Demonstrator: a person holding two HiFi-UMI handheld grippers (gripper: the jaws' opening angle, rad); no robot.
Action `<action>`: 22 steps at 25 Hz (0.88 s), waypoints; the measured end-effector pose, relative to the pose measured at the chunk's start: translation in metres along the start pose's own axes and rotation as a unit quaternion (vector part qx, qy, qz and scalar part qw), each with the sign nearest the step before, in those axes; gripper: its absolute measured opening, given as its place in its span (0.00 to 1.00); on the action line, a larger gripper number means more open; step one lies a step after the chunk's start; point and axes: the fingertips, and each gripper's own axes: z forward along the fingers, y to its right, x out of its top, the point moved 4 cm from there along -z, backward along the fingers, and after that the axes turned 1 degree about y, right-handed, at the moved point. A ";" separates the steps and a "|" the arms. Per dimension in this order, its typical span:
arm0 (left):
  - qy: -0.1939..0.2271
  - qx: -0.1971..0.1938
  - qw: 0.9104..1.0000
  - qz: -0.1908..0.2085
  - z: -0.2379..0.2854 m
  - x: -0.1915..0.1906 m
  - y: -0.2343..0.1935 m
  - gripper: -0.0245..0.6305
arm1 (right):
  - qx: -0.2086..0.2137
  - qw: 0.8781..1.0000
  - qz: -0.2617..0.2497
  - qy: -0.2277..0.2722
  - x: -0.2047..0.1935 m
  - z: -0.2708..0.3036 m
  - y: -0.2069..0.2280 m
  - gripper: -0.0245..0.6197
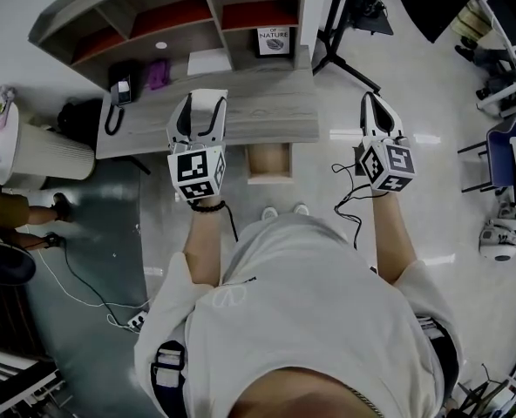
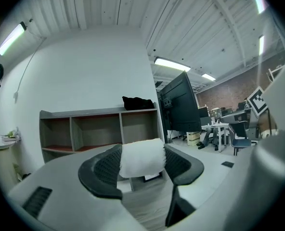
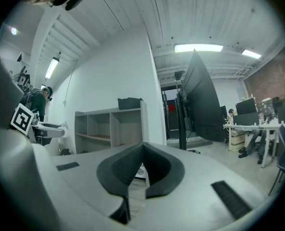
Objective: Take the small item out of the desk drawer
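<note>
My left fingers (image 2: 100, 171) clamped on a small white, soft-looking, blocky item (image 2: 142, 158); my right fingers (image 3: 121, 170) together, empty.

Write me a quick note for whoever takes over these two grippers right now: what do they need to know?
Left gripper: shut on the white item, held over the desk.
Right gripper: shut, nothing in it.
Drawer: open, at the desk's front edge.
Done: the item is out of the drawer.
Left: probably set the item down on the desk; perhaps close the drawer.
</note>
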 end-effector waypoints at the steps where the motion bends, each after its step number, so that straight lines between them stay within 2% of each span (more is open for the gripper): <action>1: 0.002 0.000 1.000 0.000 -0.001 0.003 -0.001 0.44 | -0.002 1.000 -0.001 0.004 0.004 -0.002 0.003 0.04; 10: 0.023 0.016 1.000 -0.008 -0.015 0.021 -0.020 0.44 | -0.014 1.000 0.007 0.022 0.032 -0.018 0.019 0.04; 17: 0.020 0.039 0.999 -0.016 -0.018 0.016 -0.039 0.44 | -0.029 0.999 0.020 0.015 0.032 -0.023 0.038 0.04; 22: 0.022 0.043 0.999 -0.021 -0.017 0.016 -0.040 0.44 | -0.021 0.999 0.042 0.018 0.031 -0.019 0.042 0.04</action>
